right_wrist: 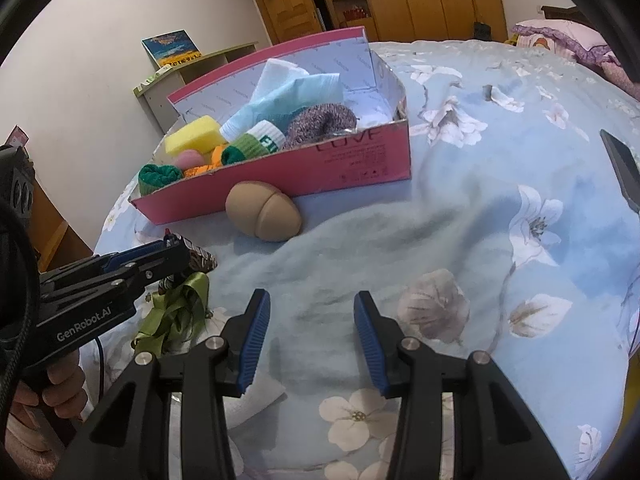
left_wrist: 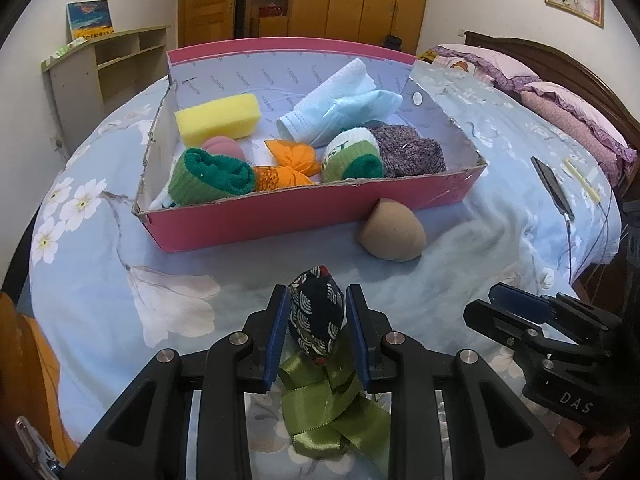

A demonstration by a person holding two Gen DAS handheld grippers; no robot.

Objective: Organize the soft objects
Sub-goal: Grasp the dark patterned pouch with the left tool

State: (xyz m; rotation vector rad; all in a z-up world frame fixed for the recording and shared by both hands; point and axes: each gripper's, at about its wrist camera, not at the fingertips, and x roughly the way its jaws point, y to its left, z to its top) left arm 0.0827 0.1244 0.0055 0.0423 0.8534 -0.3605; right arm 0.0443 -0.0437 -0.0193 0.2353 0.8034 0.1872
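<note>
Nearest the left wrist camera, the left gripper (left_wrist: 317, 312) pinches a dark patterned pouch (left_wrist: 316, 314) between its blue pads, one pad pressed against each flank. The pouch's long axis runs straight ahead along the fingers, its narrow red-tipped nose pointing at the pink box (left_wrist: 256, 216) and its rounded rear toward the camera. A tangle of green satin ribbon (left_wrist: 332, 412) trails from the pouch's near end and bunches under the fingers, over the flowered blue bedspread (left_wrist: 100, 280). Whether the pouch rests on the bedspread or is raised off it cannot be told.

To the right, the right gripper (right_wrist: 310, 334) hovers over bare bedspread with its jaws spread wide and nothing between them; a hand (right_wrist: 60, 384) grips the handle of the left tool at the left edge of the right wrist view.

Beyond the pouch, a tan egg-shaped sponge (left_wrist: 394, 232) lies on the bedspread, touching the box's near long wall toward its right end, with its pointed tip toward the box. The box's long axis runs left to right. Inside are a yellow sponge (left_wrist: 218, 120) at the back left, a pink sponge (left_wrist: 224, 148), a green rolled sock (left_wrist: 212, 178) in the near left corner, orange cloth (left_wrist: 288, 168), a second green and white sock roll (left_wrist: 352, 154), a purple knit roll (left_wrist: 408, 150) at the right end, and pale blue face masks (left_wrist: 340, 104) along the back wall. A phone (left_wrist: 554, 188) lies near the bed's right edge.
</note>
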